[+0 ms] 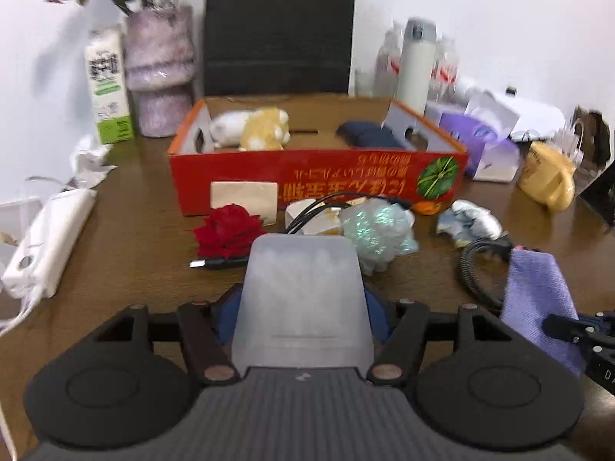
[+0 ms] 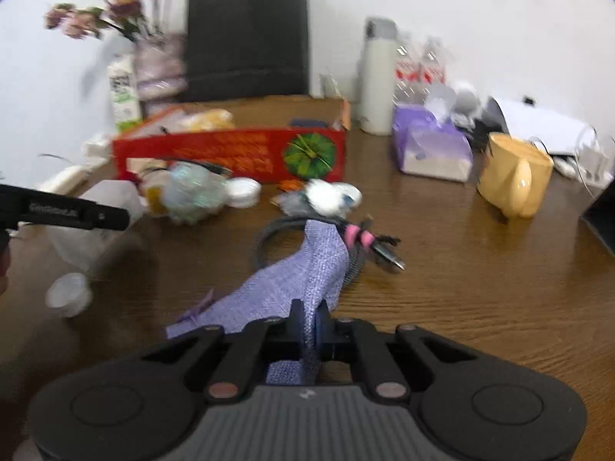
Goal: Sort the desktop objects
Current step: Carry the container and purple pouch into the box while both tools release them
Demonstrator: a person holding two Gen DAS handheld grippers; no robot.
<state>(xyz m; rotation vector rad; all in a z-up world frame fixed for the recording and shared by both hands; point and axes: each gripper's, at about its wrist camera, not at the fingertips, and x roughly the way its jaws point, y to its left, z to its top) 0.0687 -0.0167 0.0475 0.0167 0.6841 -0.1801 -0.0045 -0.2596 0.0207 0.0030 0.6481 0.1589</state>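
My left gripper (image 1: 303, 307) is shut on a translucent white plastic cup (image 1: 303, 288), its blue pads pressing on both sides. The cup hangs above the brown desk (image 1: 134, 230), in front of a red cardboard box (image 1: 315, 176). My right gripper (image 2: 309, 315) is shut on the near end of a purple cloth (image 2: 303, 265). The cloth's far end drapes over a coiled black cable (image 2: 269, 236). The left wrist view shows the purple cloth (image 1: 538, 299) at the right edge. In the right wrist view a finger of the left gripper (image 2: 77, 215) reaches in from the left.
The box holds plush toys (image 1: 265, 128) and a dark item (image 1: 369, 134). Before it lie a red rose (image 1: 228, 230), a USB cable (image 1: 215, 263) and crumpled shiny wrap (image 1: 376, 230). A yellow mug (image 2: 515, 176), tissue pack (image 2: 430, 146), white bottle (image 2: 378, 77), vase (image 1: 159, 73) and small white cup (image 2: 69, 294) also stand here.
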